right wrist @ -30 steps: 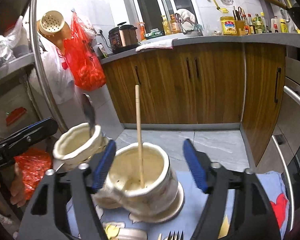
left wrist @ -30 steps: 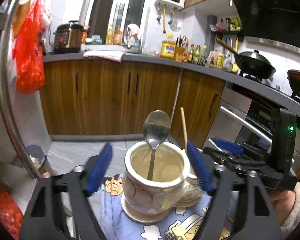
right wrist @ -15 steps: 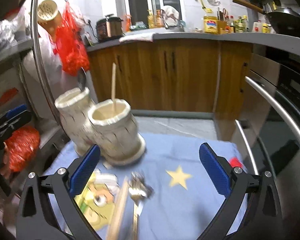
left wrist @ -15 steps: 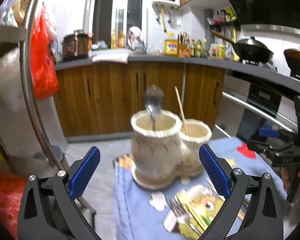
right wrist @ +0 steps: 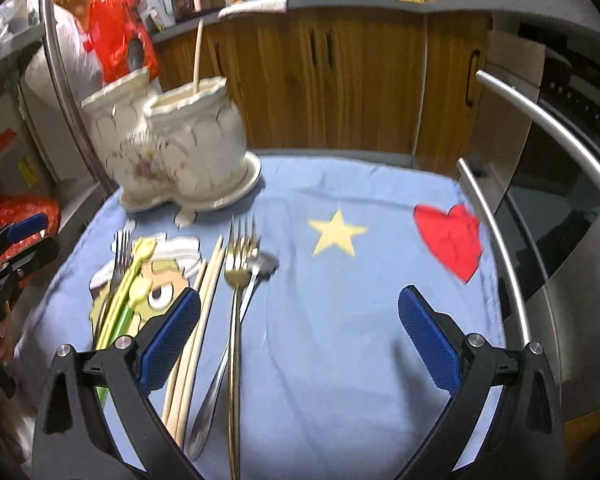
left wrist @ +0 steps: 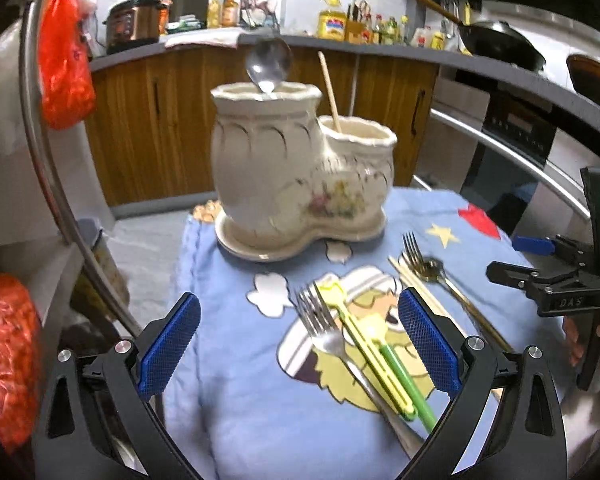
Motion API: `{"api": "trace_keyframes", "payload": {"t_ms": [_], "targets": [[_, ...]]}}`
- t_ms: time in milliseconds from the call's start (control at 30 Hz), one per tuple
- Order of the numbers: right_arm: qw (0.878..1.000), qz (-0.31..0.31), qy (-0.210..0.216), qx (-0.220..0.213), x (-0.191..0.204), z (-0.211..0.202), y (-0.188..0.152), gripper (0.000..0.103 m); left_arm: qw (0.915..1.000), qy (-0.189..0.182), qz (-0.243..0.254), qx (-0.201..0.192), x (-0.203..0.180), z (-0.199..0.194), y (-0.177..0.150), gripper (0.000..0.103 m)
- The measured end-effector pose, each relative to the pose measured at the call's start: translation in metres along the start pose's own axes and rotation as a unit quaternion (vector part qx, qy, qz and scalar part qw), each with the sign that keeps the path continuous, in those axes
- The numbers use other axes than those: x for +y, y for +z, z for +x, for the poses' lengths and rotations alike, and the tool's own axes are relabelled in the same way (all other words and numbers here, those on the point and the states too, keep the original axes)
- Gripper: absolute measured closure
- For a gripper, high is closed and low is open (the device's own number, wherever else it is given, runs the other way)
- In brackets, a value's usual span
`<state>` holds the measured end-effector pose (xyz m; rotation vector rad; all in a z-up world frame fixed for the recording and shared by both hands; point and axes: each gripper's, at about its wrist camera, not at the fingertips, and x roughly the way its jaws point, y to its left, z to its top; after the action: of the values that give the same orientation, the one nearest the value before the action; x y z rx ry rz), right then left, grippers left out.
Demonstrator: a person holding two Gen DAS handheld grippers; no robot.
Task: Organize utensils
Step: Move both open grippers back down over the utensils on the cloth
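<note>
Ceramic, cream-coloured and shaped as two joined pots, the holder (left wrist: 296, 172) is seen in the left wrist view at the far end of a blue cloth (left wrist: 228, 392) spread over the worktop. One spoon (left wrist: 269, 65) is stood in its taller pot and one chopstick (left wrist: 329, 92) in the lower one. Nearer the camera, a steel fork (left wrist: 332, 340) and a yellow-green utensil (left wrist: 370, 344) are laid side by side, their long axes running from the holder back toward the lower right. Both are framed between the fingers of the left gripper (left wrist: 298, 344), which are spread wide with nothing held; the fork's tines are pointed away, toward the holder. Further right, a gold fork (left wrist: 413, 248), a second spoon (left wrist: 440, 272) and a pair of chopsticks (left wrist: 428, 292) are laid parallel, beside the right gripper (left wrist: 548, 276), seen here from the side.

In the right wrist view, the right gripper (right wrist: 298, 340) is likewise held with its fingers wide apart and empty. The gold fork (right wrist: 236, 272), the spoon (right wrist: 260, 268) and the chopsticks (right wrist: 204, 300) are laid lengthwise, pointing toward the holder (right wrist: 176, 148), just inside the left-hand finger rather than centred between the two. The steel fork (right wrist: 120, 256) and the yellow-green utensil (right wrist: 128, 284) are found further left, nearer the left gripper (right wrist: 4, 264). Counted in all: two forks, two spoons, one yellow-green utensil, and what are judged to be three chopsticks. The right hand is judged nearer the gold fork group, the left nearer the steel fork.
</note>
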<state>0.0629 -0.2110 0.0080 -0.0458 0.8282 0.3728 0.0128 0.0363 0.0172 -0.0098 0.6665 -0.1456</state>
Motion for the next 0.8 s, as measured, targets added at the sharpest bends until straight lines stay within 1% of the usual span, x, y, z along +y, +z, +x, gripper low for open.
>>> {"api": "trace_keyframes", "payload": {"t_ms": [133,233,333,400,433,500,533,567,667,800], "targets": [[1.000,-0.021,0.002,0.016,0.010,0.007,-0.008,0.007,0.9997,0.001,0.021,0.008,-0.007,0.006,-0.008,0.005],[0.999,-0.034,0.005,0.022,0.017,0.010,-0.009,0.015,0.9995,-0.005,0.026,0.019,-0.009,0.011,-0.011,0.005],[0.998,-0.047,0.008,0.030,0.024,0.014,-0.012,0.028,0.9992,-0.012,0.024,0.031,-0.011,0.015,-0.015,0.005],[0.998,-0.053,0.013,0.034,0.028,0.016,-0.012,0.043,0.9989,-0.017,0.022,0.038,-0.011,0.018,-0.016,0.005],[0.998,-0.057,0.015,0.036,0.031,0.018,-0.012,0.046,0.9987,-0.018,0.022,0.041,-0.011,0.019,-0.016,0.005],[0.997,-0.063,0.019,0.040,0.035,0.021,-0.011,0.062,0.9985,-0.019,0.022,0.046,-0.011,0.021,-0.017,0.005],[0.997,-0.066,0.021,0.042,0.037,0.022,-0.011,0.066,0.9984,-0.020,0.021,0.048,-0.011,0.021,-0.017,0.005],[0.996,-0.070,0.021,0.044,0.040,0.023,-0.010,0.073,0.9984,-0.021,0.020,0.048,-0.011,0.021,-0.017,0.005],[0.995,-0.082,0.021,0.045,0.045,0.026,-0.008,0.084,0.9984,-0.023,0.020,0.048,-0.011,0.021,-0.017,0.005],[0.995,-0.086,0.017,0.050,0.047,0.032,-0.004,0.089,0.9983,-0.024,0.019,0.049,-0.010,0.022,-0.017,0.005]]}}
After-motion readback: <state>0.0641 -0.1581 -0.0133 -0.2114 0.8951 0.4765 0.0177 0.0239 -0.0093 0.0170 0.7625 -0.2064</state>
